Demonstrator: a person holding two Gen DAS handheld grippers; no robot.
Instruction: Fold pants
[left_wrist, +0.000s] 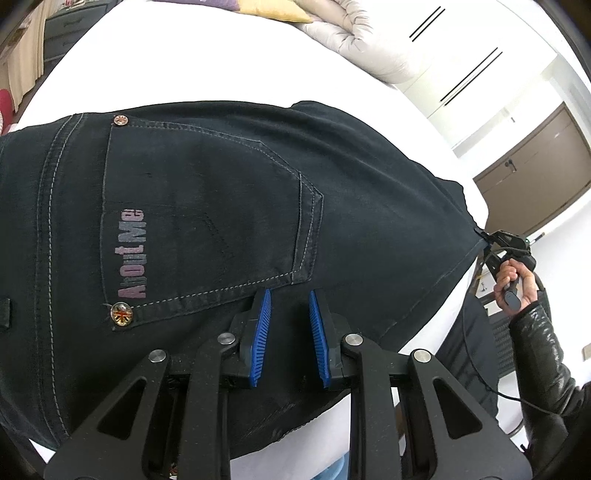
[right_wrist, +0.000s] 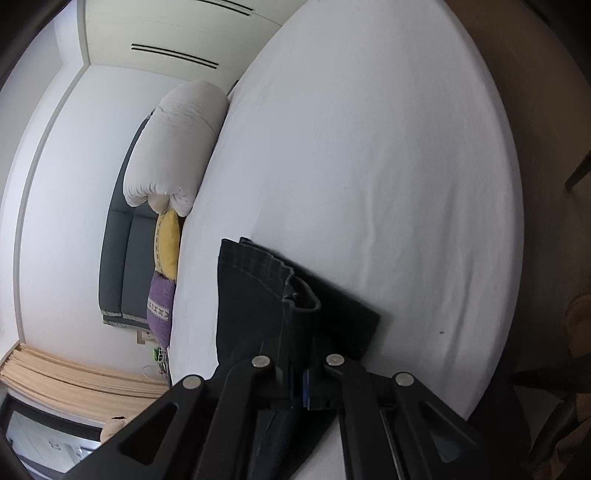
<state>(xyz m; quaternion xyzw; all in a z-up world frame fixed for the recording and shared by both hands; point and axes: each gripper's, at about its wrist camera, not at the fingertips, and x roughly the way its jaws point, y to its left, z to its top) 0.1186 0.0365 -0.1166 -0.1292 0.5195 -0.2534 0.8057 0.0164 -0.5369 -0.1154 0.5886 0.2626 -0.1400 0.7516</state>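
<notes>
Left wrist view: a white bed (left_wrist: 207, 66) fills the frame, with a rolled beige duvet (left_wrist: 354, 40) at 1 o'clock, a yellow pillow (left_wrist: 273, 9) at 12, white cupboards (left_wrist: 480, 48) at 2 and a brown door (left_wrist: 532, 162) at 3. The dark pants (left_wrist: 229, 192) lie flat across the bed, seat side up, their long axis running from 9 o'clock toward 3; the waistband sits at 9, and a back pocket (left_wrist: 207, 206) printed "About Me" lies at centre with 2 rivets. The left gripper (left_wrist: 290, 306) hovers over the pants at 6 o'clock, its blue fingers (left_wrist: 263, 332) set a narrow gap apart with nothing between them. At 4 o'clock the right gripper (left_wrist: 487, 242) pinches the far edge of the pants, held by a hand in a black sleeve.

Right wrist view: the bed (right_wrist: 388, 147) stretches toward 12 o'clock, bare past the cloth. The right gripper (right_wrist: 299, 369) at 6 o'clock is clamped on the pants (right_wrist: 251, 295), whose hemmed leg ends point toward 11. At 9 o'clock stand the duvet (right_wrist: 173, 144), yellow pillow (right_wrist: 168, 243), a purple pillow (right_wrist: 160, 306) and a grey headboard (right_wrist: 122, 251); beige curtains (right_wrist: 74, 376) hang at 8.
</notes>
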